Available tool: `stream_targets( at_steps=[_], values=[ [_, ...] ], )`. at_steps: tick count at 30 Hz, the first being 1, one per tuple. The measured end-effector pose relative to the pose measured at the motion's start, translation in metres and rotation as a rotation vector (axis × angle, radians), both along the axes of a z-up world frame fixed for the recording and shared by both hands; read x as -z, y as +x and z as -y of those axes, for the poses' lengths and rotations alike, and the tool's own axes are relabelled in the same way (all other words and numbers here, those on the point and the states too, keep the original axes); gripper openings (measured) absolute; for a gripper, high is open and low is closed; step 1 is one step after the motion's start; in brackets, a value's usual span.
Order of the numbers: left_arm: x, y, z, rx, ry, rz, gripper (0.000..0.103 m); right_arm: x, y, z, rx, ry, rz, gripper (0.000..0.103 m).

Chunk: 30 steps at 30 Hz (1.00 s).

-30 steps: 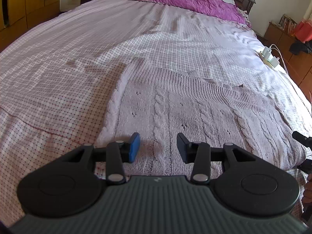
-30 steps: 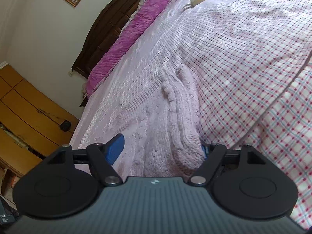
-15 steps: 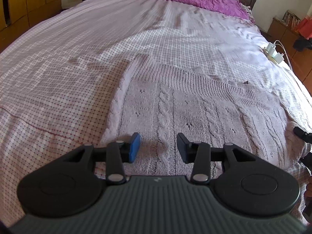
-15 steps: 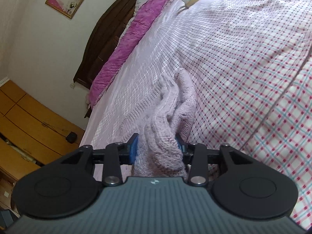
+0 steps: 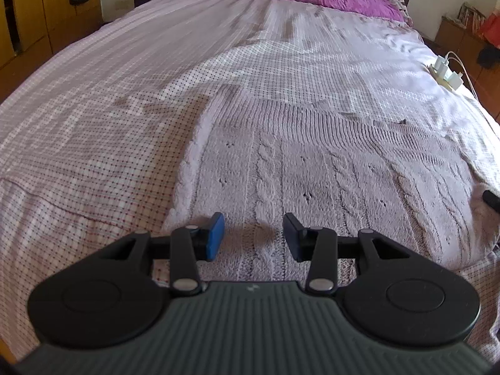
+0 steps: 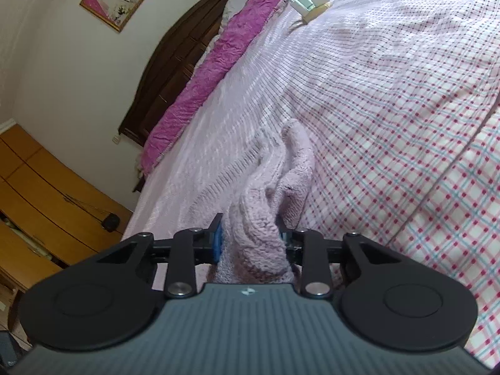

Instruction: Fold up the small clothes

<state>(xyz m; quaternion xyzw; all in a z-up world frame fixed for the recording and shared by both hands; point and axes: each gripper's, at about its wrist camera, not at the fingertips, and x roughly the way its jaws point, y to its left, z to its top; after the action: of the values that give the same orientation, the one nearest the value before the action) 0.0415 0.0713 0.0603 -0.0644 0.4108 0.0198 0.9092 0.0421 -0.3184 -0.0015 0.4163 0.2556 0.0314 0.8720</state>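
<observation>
A pale lilac cable-knit garment [image 5: 312, 168] is spread flat on the checked bedsheet [image 5: 93, 131], toward the foot of the bed. Its edge [image 6: 259, 234] is bunched up and pinched between the pads of the right gripper [image 6: 250, 240], whose jaws have just been closing onto it. The left gripper [image 5: 253, 237] is held just above the garment's near hem, jaws partly apart, nothing between them. A white power strip [image 5: 447, 75] lies on the sheet, well beyond the garment.
</observation>
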Motion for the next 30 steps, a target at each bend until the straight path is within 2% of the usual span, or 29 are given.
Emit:
stream_targets(
  at_steps=[16, 30],
  values=[
    [-0.010, 0.001, -0.015, -0.041, 0.019, 0.009, 0.044, -0.045, 0.004, -0.032, -0.078, 0.027, 0.166, 0.032],
    [-0.018, -0.007, -0.034, -0.081, 0.022, 0.032, 0.044, -0.096, 0.021, -0.094, -0.243, -0.024, 0.283, 0.031]
  ],
)
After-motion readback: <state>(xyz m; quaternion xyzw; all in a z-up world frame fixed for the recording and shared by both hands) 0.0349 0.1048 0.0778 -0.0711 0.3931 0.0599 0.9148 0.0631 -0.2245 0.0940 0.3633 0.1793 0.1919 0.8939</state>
